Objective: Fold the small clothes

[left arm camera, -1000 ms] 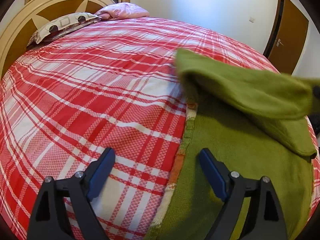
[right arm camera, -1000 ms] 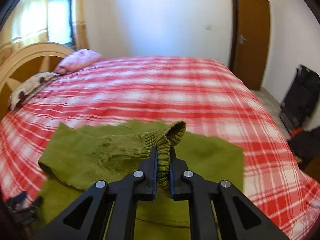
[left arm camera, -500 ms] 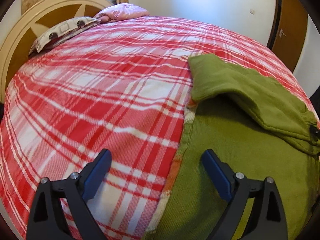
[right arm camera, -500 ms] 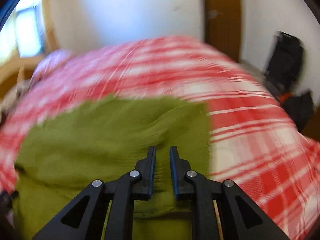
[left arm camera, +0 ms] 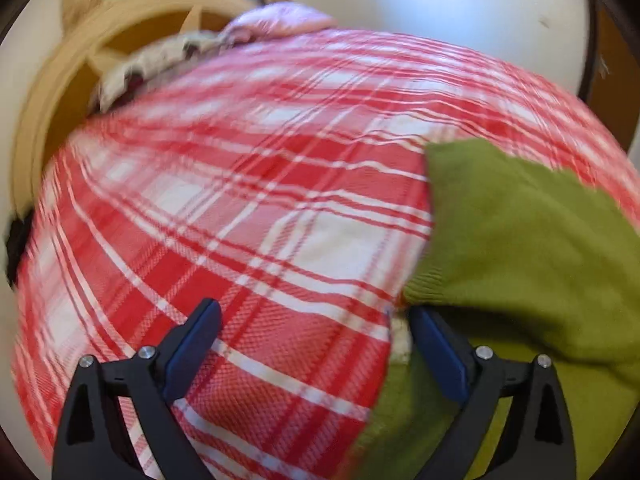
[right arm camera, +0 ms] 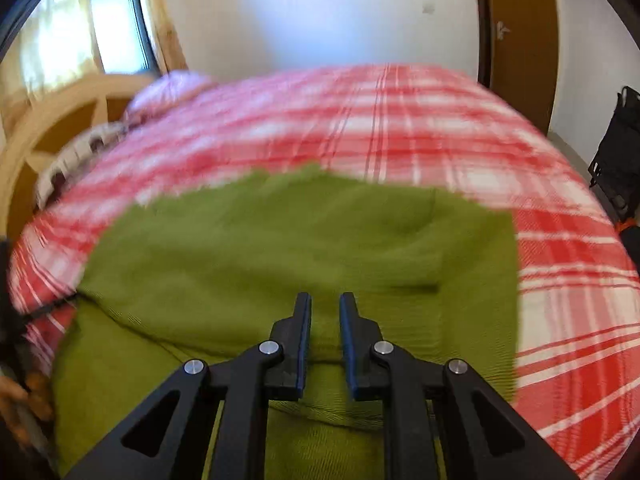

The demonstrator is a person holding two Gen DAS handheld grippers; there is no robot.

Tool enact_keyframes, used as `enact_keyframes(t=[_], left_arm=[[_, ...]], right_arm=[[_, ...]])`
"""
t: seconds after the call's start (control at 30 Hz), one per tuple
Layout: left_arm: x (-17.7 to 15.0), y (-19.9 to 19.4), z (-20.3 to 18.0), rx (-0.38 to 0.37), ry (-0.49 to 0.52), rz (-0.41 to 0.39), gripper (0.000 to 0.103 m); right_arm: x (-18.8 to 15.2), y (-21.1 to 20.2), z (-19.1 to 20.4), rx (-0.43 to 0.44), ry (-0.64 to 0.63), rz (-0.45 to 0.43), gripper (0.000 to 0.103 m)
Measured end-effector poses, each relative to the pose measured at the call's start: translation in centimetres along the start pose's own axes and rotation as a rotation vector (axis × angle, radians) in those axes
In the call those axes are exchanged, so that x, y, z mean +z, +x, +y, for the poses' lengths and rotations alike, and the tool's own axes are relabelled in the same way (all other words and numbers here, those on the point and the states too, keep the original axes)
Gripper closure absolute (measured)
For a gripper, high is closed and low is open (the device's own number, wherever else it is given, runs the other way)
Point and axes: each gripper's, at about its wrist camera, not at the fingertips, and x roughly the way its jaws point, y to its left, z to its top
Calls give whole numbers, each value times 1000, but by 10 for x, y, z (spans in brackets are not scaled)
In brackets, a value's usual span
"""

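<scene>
A green knitted garment (right arm camera: 304,248) lies on the red and white plaid bed, with its top part folded over the lower part. In the left wrist view the folded flap (left arm camera: 528,232) lies at the right, its ribbed edge near my right finger. My left gripper (left arm camera: 316,332) is wide open and empty, low over the bedspread at the garment's left edge. My right gripper (right arm camera: 324,320) is slightly open with nothing between its fingers, just above the folded garment.
The plaid bedspread (left arm camera: 240,208) fills the view. A wooden headboard (left arm camera: 48,112) and pillows (left arm camera: 276,20) are at the far left. A brown door (right arm camera: 520,40) and a dark bag (right arm camera: 616,160) stand at the right.
My right gripper carried the garment's edge over, laid it down and let go, then drew back a little. My left gripper stayed open and shifted forward along the garment's left edge.
</scene>
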Motion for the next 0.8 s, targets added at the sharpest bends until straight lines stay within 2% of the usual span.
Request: enact_keyframes(t=[0.03,0.07,0.1,0.13,0.17,0.2,0.27,0.37,0.43,0.57,0.67,0.73,0.8], left_arm=[[2,1,7,1,-24,6,5],[3,1,13,51,-37,-1,5],[4,0,21,115,-46,-17,7],[5,0,32,144,-62,-26,7],[6,1,41,131,-81,-16,7],[7,1,52,82,-107,-2,7],[11,-7,59,33,-121,-20,7],[22,-27,40,-3,-59,-95,7],[29,-37,20,-30,-4,-134,6],[38,-34,-28,-86,75,-148,6],[31,-16,-52,-63,126,-101,6],[24,-2,-56,-36,153,-58,6],[17,10,-56,-11,180,-26,4]], right_arm=[[-6,11,-1,-16,5,32,88],[-9,11,-4,-9,11,-1,88],[-9,10,-5,-3,18,-3,88],[-9,8,-5,-3,21,2,88],[-8,5,-6,-8,27,0,88],[-7,-4,-7,-37,43,-32,88],[-3,-21,-12,-60,71,-100,88],[8,-38,-18,-68,102,-156,88],[15,-32,-15,-68,80,-134,88],[17,-7,-7,-76,24,-81,88],[5,20,-16,-87,67,-5,88],[7,18,-19,-69,84,-18,88],[9,15,-21,-59,91,8,88]])
